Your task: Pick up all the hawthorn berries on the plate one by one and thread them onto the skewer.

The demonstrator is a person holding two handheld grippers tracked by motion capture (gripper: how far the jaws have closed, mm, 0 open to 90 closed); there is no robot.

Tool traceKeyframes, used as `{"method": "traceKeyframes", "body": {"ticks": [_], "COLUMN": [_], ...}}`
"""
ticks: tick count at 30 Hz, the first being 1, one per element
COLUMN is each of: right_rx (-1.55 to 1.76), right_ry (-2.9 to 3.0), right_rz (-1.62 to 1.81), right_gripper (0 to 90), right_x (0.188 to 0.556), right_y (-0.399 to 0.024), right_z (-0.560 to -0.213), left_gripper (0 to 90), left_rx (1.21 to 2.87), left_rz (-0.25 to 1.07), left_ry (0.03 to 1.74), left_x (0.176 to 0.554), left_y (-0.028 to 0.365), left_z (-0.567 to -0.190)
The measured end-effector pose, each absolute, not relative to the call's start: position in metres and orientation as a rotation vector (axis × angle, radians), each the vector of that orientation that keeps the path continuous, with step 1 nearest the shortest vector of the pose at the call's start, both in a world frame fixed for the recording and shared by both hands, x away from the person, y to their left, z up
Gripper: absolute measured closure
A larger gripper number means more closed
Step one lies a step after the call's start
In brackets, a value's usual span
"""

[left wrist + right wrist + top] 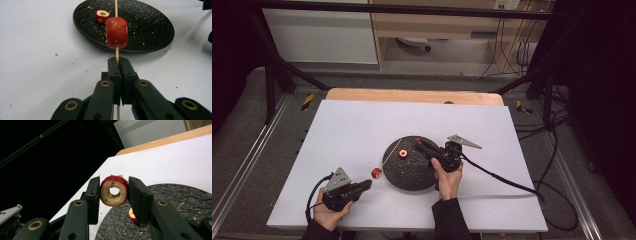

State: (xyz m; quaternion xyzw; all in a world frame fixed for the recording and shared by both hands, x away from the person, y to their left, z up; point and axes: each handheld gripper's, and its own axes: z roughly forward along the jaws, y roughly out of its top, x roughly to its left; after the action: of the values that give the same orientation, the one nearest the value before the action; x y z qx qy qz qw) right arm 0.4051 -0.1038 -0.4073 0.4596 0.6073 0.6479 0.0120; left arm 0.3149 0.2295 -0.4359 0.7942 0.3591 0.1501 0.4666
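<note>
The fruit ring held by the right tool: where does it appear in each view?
High view: fruit ring at the right tool tip, over the black plate, upper part.
Left gripper view: I cannot make it out.
Right gripper view: centre, clamped between the jaws, hole facing the camera.
Shared landmark: the black plate.

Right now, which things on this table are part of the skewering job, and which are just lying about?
In the job:
- skewer held in the left tongs, one red fruit ring on it
- cored ring gripped in the right tongs
- spare ring on the black plate

Lying about:
- crumbs on the white board
- floor cables
</note>
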Motion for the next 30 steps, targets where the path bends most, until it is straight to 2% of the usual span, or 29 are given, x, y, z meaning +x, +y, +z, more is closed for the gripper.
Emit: {"method": "traceKeyframes", "body": {"ticks": [30], "right_rx": [1.466], "right_ry": [1.619], "right_rz": [2.183], "right_gripper": [63.4], "right_x": [0.414], "right_y": [-0.099], "right_z": [-0.41], "left_gripper": [88.7], "left_rx": [1.968], "left_rz": [0.362], "left_ry": [0.841], "left_x": [0.312], "left_y": [0.214], "left_z": [-0.437]}}
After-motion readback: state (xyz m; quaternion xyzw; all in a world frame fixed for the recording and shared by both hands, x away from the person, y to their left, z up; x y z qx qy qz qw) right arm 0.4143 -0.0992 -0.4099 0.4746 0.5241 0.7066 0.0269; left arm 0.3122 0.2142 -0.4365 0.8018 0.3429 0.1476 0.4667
